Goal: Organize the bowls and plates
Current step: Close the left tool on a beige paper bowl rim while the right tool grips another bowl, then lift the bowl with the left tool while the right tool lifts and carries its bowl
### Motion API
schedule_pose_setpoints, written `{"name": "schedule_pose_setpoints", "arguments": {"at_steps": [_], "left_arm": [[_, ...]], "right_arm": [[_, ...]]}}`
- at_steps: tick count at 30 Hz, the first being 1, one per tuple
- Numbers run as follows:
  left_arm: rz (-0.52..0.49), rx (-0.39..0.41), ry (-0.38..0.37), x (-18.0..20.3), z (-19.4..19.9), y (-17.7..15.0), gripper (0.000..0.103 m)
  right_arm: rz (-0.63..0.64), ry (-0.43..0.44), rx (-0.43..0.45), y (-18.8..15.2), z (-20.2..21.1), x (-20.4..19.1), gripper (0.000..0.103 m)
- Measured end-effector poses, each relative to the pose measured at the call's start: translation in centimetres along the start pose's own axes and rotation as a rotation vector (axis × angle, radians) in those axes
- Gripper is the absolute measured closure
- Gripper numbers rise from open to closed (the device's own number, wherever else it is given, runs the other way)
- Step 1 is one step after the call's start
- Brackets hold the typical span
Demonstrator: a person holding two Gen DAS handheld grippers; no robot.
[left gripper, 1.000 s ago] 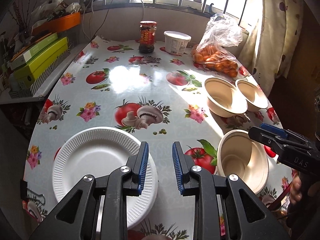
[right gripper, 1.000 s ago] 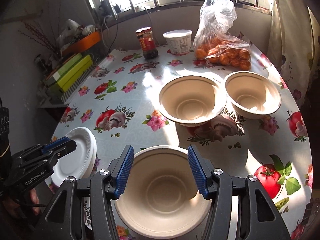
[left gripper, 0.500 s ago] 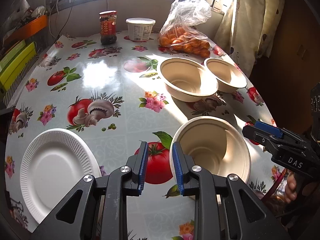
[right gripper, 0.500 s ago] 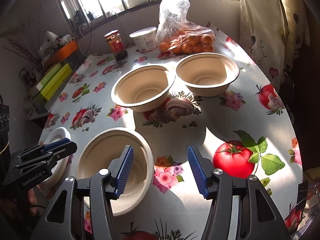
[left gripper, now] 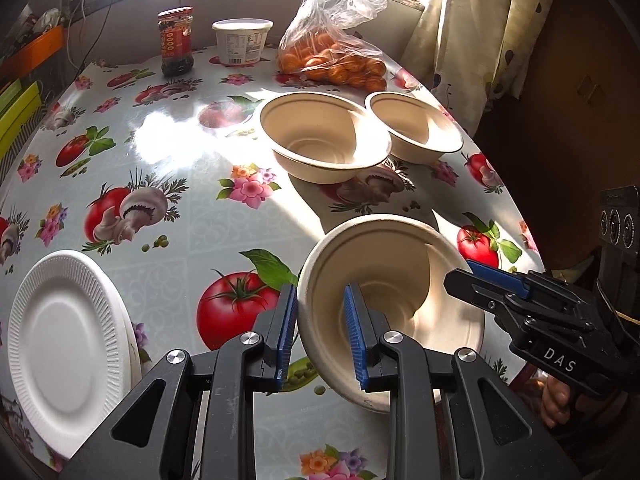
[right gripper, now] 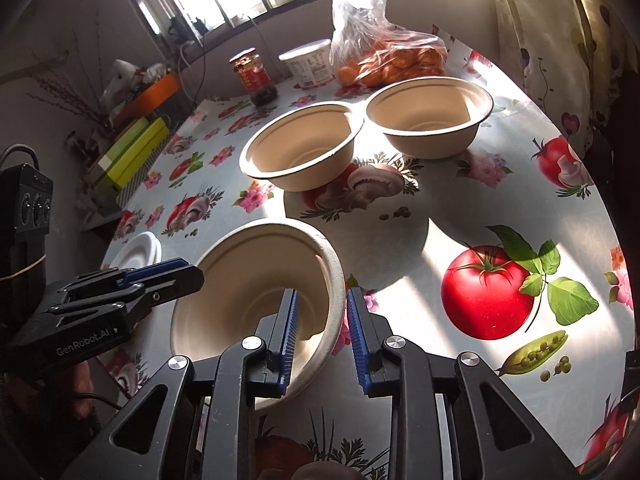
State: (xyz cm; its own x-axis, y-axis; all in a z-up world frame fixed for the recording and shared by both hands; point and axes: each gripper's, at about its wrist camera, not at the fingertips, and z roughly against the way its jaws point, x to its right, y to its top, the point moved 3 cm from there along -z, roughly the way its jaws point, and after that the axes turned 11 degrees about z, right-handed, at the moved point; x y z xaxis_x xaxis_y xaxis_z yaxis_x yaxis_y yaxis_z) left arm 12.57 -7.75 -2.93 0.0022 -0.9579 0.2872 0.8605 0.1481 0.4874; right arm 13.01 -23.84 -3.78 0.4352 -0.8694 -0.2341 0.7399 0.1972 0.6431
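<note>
On the fruit-print tablecloth (left gripper: 168, 152), the left gripper (left gripper: 320, 332) and right gripper (right gripper: 320, 332) each straddle opposite rims of the tilted near bowl (left gripper: 384, 272), the right's jaws closing on it, two bowls (left gripper: 324, 136) at twelve o'clock, white plate (left gripper: 60, 344) at nine.

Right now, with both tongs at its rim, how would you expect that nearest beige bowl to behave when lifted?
The nearest bowl looks like thin moulded pulp, so probably very light. It already sits tilted with the left tongs and right tongs straddling opposite sides of its rim, the right closing, so it likely tips easily. The thin wall may flex or dent under a hard pinch.
</note>
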Motion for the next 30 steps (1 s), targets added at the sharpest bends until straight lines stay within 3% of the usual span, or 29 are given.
{"name": "schedule_pose_setpoints", "arguments": {"at_steps": [4,15,20,30], "left_arm": [[-0.017,-0.011,-0.005,0.8,-0.5,0.1,0.078],[-0.047,-0.024,-0.055,2.2,-1.2,0.7,0.078],[-0.035,-0.009,-0.049,1.6,-0.8,1.4,0.077],[0.042,0.083,-0.044,-0.7,0.6,6.1,0.078]], "right_arm": [[-0.015,-0.013,0.012,0.1,0.6,0.9,0.085],[-0.077,-0.048,0.003,-0.1,1.0,3.1,0.085],[-0.086,-0.066,0.019,0.2,1.8,4.0,0.078],[-0.009,-0.082,0.073,5.2,3.3,4.7,0.075]]}}
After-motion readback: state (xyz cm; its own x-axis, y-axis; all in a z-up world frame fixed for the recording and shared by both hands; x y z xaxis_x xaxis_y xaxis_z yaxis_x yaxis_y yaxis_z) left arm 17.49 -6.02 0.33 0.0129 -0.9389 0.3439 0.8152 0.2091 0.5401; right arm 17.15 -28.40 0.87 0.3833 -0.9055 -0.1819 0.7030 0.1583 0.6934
